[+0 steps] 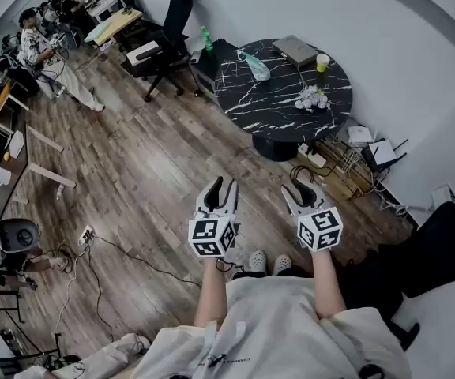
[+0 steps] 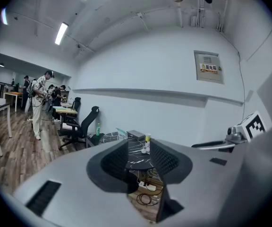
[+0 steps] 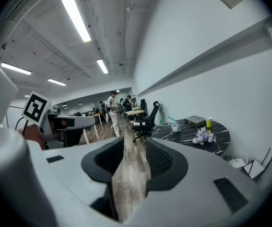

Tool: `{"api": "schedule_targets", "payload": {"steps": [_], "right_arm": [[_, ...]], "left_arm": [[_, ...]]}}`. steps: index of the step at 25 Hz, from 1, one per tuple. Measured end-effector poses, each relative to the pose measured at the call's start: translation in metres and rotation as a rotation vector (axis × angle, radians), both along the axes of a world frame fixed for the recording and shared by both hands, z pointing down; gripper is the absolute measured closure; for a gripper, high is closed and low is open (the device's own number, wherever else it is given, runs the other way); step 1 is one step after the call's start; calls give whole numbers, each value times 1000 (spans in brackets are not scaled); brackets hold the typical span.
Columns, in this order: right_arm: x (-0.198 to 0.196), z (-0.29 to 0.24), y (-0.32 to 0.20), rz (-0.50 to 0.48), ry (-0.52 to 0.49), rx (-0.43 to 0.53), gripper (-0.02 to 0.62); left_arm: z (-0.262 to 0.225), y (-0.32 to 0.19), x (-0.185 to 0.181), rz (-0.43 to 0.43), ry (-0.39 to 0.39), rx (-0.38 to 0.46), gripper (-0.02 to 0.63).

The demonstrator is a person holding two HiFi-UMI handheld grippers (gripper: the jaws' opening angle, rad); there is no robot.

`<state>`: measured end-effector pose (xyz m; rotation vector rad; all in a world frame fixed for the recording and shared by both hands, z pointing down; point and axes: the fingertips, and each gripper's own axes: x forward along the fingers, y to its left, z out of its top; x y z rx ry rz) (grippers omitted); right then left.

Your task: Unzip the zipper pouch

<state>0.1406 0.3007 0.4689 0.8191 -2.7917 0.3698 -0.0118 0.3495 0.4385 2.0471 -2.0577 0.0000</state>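
1. We hold the left gripper (image 1: 223, 185) and the right gripper (image 1: 298, 189) side by side at the lower centre of the head view. They hang over bare wooden floor (image 1: 133, 180), since we stand well apart from the work.
2. Both sets of fingers are released. In the left gripper view the ribbed fingers (image 2: 113, 162) stand apart with only the distant room between them. In the right gripper view only floorboards show in the gap, so nothing is grasped.
3. The zipper pouch (image 1: 257, 66), which we take to be the clear bag, lies on the round black marble worktop (image 1: 247, 105) at upper centre. A yellow cup (image 1: 322, 61) and a bunch of flowers (image 1: 313, 99) sit apart from it.
4. We judge the unzipping not yet begun. Open fingers aimed roughly toward the worktop suit an approach, one gripper to pin the pouch and the other to pull the slider.
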Motion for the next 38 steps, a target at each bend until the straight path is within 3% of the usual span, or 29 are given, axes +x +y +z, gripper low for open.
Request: {"api": "schedule_targets", "payload": {"steps": [5, 19, 26, 33, 38], "right_arm": [[-9, 15, 1, 9, 18, -23, 422], [-52, 25, -27, 35, 9, 0, 413], [-83, 31, -82, 20, -9, -6, 411], [-129, 28, -169, -3, -60, -23, 411], [-154, 16, -231, -13, -74, -25, 410]], "left_arm": [[10, 3, -17, 16, 54, 9, 459], [30, -20, -58, 60, 62, 9, 459], [33, -74, -84, 52, 39, -6, 459], [25, -155, -123, 66, -34, -32, 459], [6, -221, -153, 48, -42, -26, 459]]}}
